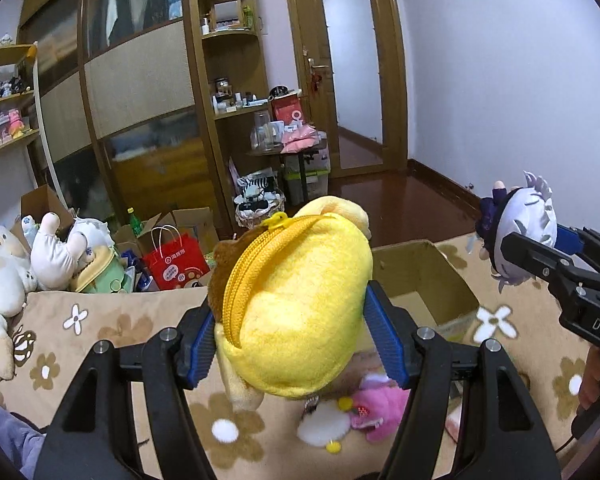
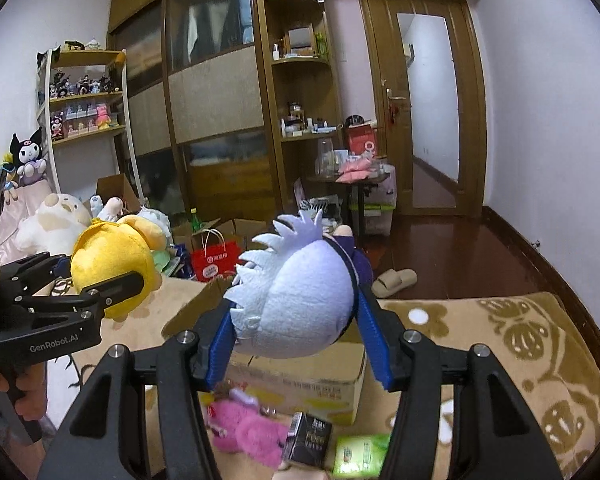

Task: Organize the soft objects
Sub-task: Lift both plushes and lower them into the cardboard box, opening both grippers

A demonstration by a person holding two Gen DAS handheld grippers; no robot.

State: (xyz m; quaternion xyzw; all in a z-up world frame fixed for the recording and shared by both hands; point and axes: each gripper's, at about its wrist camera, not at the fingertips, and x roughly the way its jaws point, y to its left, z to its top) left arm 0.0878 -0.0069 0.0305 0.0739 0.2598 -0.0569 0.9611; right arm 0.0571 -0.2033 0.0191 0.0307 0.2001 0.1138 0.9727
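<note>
The left hand-held gripper (image 1: 296, 322) is clamped on a yellow plush (image 1: 300, 304), its blue pads (image 1: 384, 340) pressing into both flanks. The toy is rounded and fuzzy, with a yellow zipper (image 1: 236, 280) curving over its top, a brown patch at the left and a paler limb hanging below. It hangs clear above the floral blanket (image 1: 100, 332), with open air all round it.

The right hand-held gripper (image 2: 296, 324) grips a pale lilac plush doll (image 2: 300, 300) by the head; spiky felt hair fans to the left, and a dark purple body points away from the camera. It also hangs free, above the near wall of an open cardboard box (image 2: 308, 380), and stands well apart from the yellow toy on its left.

Below the two grippers, a pink plush (image 2: 244, 432) lies on the blanket just in front of the box, near a small dark carton (image 2: 308, 440) and a green packet (image 2: 360, 454). In the left view a white fluffy item (image 1: 324, 424) sits touching the pink plush.

The blanket's far edge drops to a dark wooden floor (image 2: 460, 256), bare apart from a beige slipper (image 2: 394, 282). To the left the edge is crowded: a red paper bag (image 1: 172, 260), boxes and a pile of white stuffed animals (image 1: 4, 272).
</note>
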